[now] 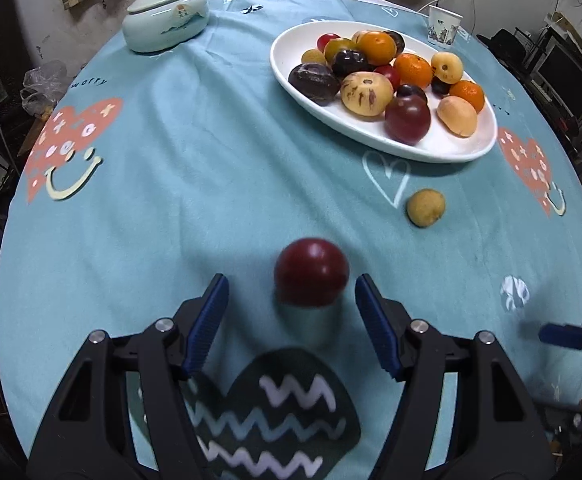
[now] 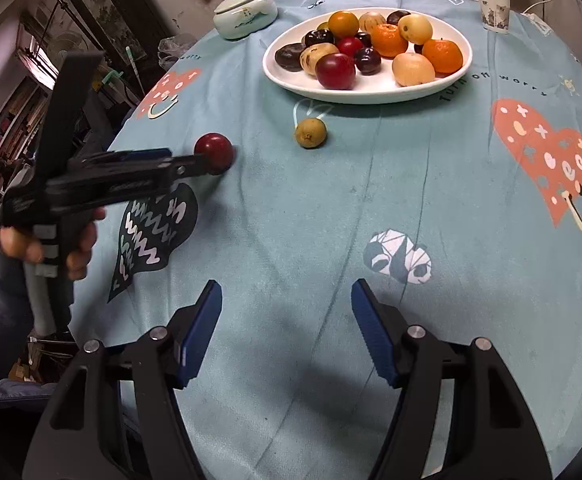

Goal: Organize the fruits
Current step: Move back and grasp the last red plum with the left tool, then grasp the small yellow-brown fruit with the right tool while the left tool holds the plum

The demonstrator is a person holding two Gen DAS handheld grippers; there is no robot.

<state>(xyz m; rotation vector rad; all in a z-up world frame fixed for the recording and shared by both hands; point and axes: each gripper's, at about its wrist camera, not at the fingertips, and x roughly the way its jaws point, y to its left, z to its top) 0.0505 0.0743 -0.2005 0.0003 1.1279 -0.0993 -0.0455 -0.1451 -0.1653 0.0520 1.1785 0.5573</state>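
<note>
A dark red round fruit [image 1: 311, 276] [image 2: 214, 152] lies on the teal tablecloth. My left gripper [image 1: 291, 284] [image 2: 195, 164] is open, its blue fingertips on either side of the fruit's near half with gaps on both sides. A small yellow-green fruit [image 1: 426, 207] [image 2: 310, 133] lies alone further on, near the white oval plate [image 1: 443, 152] [image 2: 371, 94] heaped with several oranges, plums and pale fruits. My right gripper [image 2: 286, 286] hangs open over bare cloth with nothing between its fingers; one of its blue fingers [image 1: 563, 336] shows at the right edge of the left wrist view.
A pale lidded ceramic jar [image 1: 167, 20] [image 2: 245, 14] stands at the far left of the round table, and a paper cup [image 1: 444, 26] [image 2: 493, 10] at the far right. A hand [image 2: 79, 248] grips the left tool's handle beyond the table's left edge.
</note>
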